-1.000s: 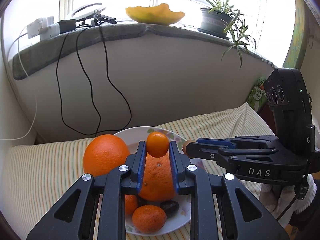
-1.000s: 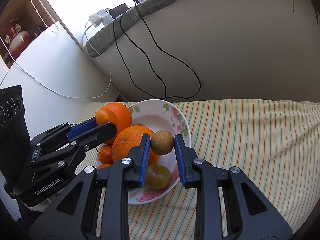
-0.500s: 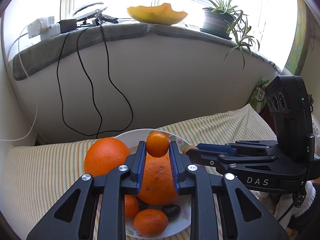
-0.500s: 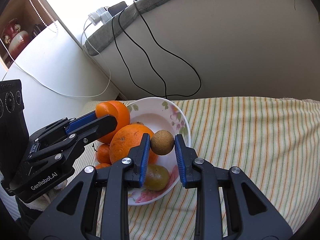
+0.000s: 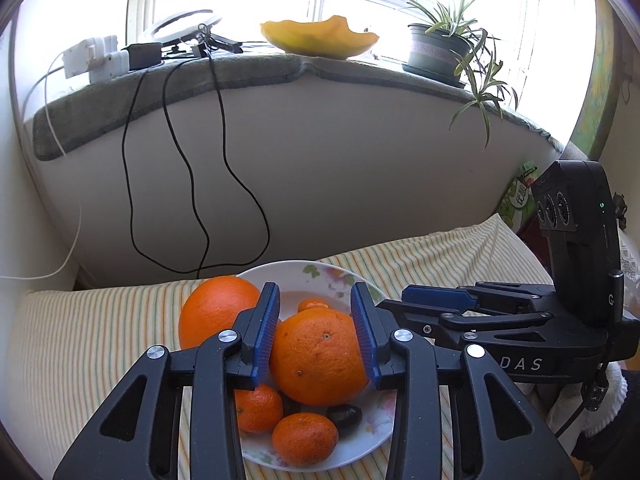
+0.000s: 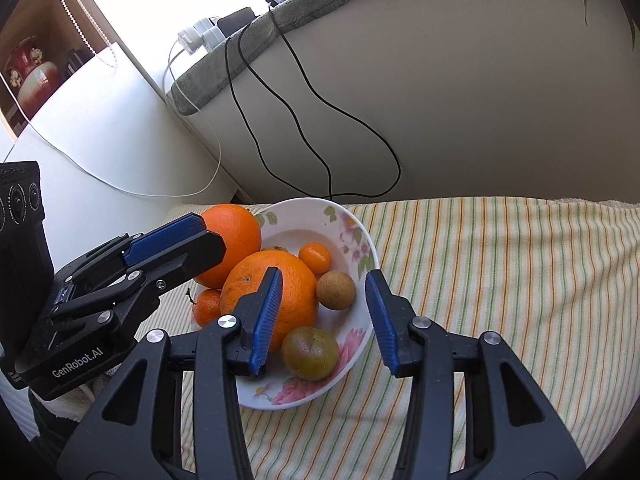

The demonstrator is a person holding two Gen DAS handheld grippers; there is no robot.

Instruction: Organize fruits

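Both grippers released, holding nothing: left gripper [image 5: 316, 336], right gripper [image 6: 324, 318] hover over white floral ceramic bowl [image 6: 362, 240]. Small orange kumquat [image 6: 315, 258] and round brown longan [image 6: 336, 290] lie inside bowl beside large central orange [image 6: 264, 292]. Risk: heaped round fruit rolls over rim if nudged.

White round ceramic bowl [image 6: 362, 240], pink and green flowers on it. Inside: bright orange big orange [image 6: 272, 292], small tan-brown round fruit [image 6: 336, 290], dull olive-green mandarin [image 6: 310, 354]. Beneath the bowl, cream cloth with green and orange stripes [image 6: 500, 280]. Blue gripper pads [image 6: 266, 316].
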